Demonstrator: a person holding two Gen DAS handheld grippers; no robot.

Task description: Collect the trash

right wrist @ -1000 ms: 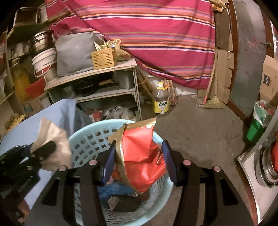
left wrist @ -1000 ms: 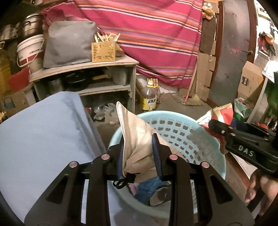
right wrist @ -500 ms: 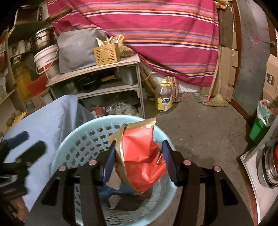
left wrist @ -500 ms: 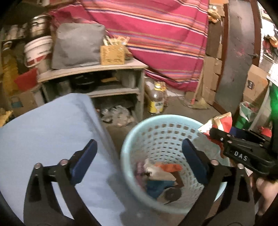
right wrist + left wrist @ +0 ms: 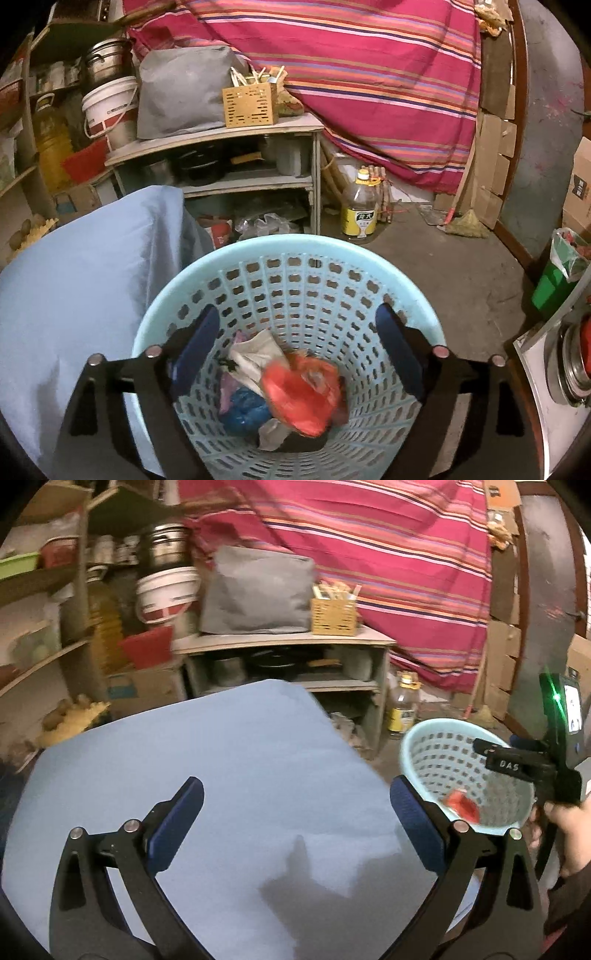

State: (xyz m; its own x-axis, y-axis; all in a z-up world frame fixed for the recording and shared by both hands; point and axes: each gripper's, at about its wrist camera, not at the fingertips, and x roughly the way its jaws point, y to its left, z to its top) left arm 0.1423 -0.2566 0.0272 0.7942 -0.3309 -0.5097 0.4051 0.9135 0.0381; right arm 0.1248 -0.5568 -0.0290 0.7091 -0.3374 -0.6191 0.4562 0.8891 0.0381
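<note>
A light blue plastic basket stands on the floor under my right gripper, which is open and empty above its mouth. A red snack bag lies blurred inside, on top of a white wrapper and a blue piece. My left gripper is open and empty over the blue cloth-covered table. The left wrist view shows the basket at the right, the red bag in it and the right gripper body above it.
A grey shelf unit with a wooden box stands behind. An oil bottle and a broom are on the floor. A green bin and a metal appliance are at the right.
The left gripper opened, dropped the beige bag into the basket and swung left over the table. The right gripper opened and the red bag fell into the basket.
</note>
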